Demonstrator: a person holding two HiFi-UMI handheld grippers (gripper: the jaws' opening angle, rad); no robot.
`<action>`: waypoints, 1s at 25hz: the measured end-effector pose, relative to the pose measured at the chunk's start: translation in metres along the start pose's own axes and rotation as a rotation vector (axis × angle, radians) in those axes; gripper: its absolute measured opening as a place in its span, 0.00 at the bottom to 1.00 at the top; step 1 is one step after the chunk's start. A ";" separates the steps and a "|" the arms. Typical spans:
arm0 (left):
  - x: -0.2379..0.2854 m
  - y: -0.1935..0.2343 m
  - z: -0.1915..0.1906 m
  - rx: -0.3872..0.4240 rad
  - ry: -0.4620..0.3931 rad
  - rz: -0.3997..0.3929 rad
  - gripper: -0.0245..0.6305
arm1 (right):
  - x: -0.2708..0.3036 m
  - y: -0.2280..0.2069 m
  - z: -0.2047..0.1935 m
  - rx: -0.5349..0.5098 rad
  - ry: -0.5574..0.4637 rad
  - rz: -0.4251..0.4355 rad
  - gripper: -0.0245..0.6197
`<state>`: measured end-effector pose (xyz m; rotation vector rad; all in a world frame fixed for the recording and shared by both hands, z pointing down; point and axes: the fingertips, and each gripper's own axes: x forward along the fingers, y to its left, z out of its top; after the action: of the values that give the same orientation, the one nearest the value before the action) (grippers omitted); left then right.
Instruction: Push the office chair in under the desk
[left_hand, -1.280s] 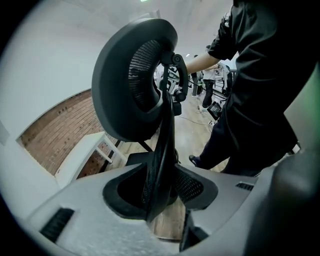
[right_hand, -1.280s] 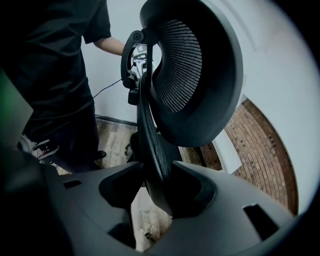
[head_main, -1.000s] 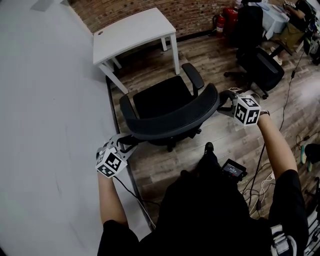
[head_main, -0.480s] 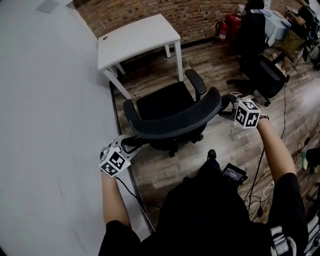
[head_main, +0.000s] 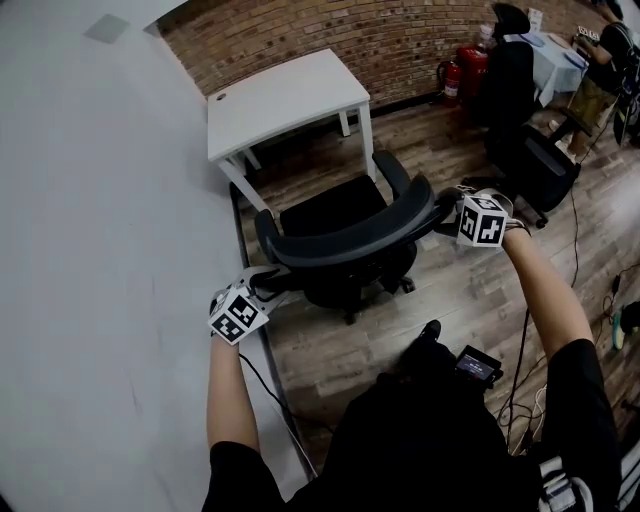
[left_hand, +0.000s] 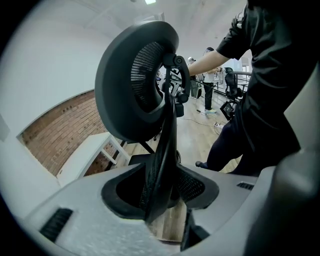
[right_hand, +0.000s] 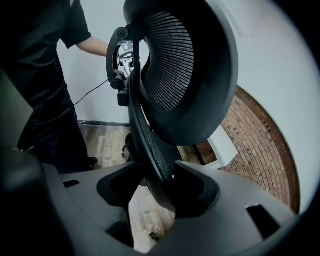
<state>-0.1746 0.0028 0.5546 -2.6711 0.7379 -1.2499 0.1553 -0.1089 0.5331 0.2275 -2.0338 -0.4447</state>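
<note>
Head view looks down; gripper views share the chair back (head_main: 350, 238).

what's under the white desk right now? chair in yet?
Under the white desk, only its legs and wood floor show; the tabletop covers the rest. The office chair stands in front, not under it.

White wall (head_main: 100, 250) close left of the office chair (head_main: 330, 215), open floor (head_main: 480, 300) right, desk (head_main: 285, 95) seemingly just ahead.

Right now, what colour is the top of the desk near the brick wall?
The desk top is plain white; the head view shows it best.
</note>
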 end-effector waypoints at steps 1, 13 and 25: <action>0.001 0.007 -0.001 0.002 0.003 -0.002 0.31 | 0.004 -0.006 0.001 0.004 0.003 -0.002 0.36; 0.019 0.090 -0.014 -0.037 0.052 -0.035 0.32 | 0.045 -0.083 0.013 0.021 -0.018 -0.015 0.37; 0.047 0.142 -0.033 -0.063 0.121 -0.049 0.32 | 0.089 -0.136 0.015 0.019 -0.032 -0.007 0.37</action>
<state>-0.2284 -0.1400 0.5683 -2.6982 0.7432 -1.4343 0.0952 -0.2603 0.5436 0.2406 -2.0700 -0.4357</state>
